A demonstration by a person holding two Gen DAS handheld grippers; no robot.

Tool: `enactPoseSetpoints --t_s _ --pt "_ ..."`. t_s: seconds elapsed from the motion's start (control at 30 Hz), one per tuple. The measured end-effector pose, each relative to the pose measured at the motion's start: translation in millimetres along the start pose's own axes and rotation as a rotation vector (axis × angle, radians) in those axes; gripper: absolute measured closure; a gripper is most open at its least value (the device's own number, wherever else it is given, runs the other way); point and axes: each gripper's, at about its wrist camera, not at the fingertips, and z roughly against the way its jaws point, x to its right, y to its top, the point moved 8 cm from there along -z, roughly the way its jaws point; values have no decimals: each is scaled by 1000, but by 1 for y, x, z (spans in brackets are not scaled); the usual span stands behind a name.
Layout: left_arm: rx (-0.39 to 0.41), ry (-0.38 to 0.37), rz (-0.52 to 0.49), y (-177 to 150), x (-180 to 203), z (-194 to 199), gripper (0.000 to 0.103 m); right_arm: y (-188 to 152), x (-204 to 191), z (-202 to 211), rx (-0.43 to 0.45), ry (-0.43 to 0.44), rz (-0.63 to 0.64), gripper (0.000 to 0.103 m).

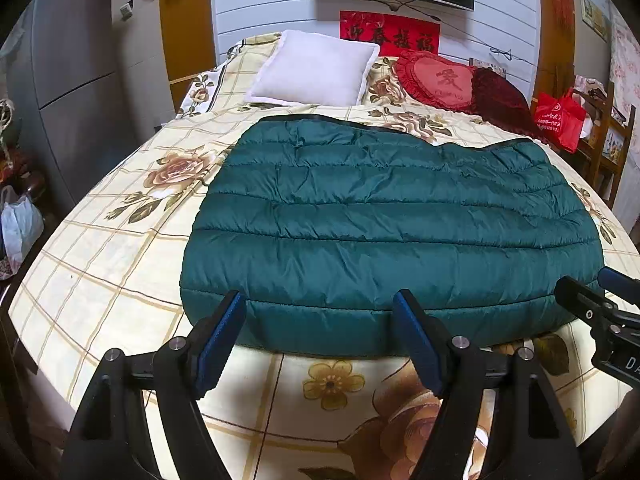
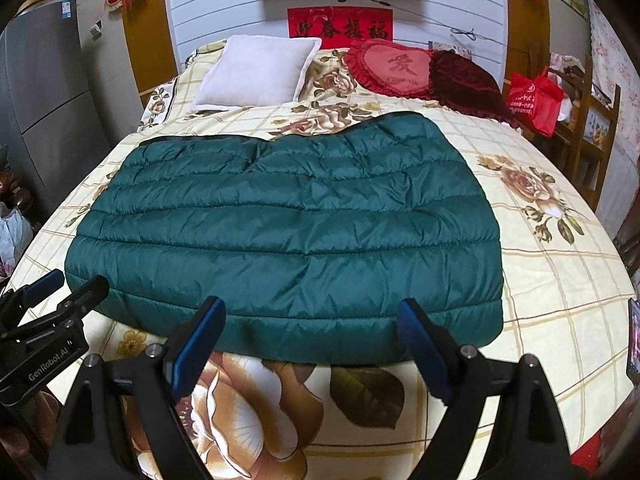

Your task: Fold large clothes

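Left gripper [image 1: 320, 320], right gripper [image 2: 312, 324]: jaws apart, empty, near hem of dark-green quilted puffer garment [image 1: 384, 216]. Pinch both hem corners evenly; fold toward white square pillow [image 1: 316, 68].

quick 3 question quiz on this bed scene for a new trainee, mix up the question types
1. True or false: the left gripper is shut on the green puffer garment.
2. Which cushion lies farthest to the left at the head of the bed? A) white pillow B) red heart cushion C) dark red cushion
3. Fill in: the right gripper has its fingers ____, at the garment's near edge.

Key
1. False: both fingers stand wide apart, pressing on nothing.
2. A
3. Open
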Motion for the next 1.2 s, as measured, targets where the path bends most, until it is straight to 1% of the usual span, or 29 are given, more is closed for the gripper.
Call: enactPoseSetpoints --t_s 0.6,1.2 --pt "-10 -11 -10 -1 3 0 24 1 -4 1 -4 -1 14 13" --pt "-26 -25 -8 -3 7 -4 24 -2 -1 -8 -29 11 10 12"
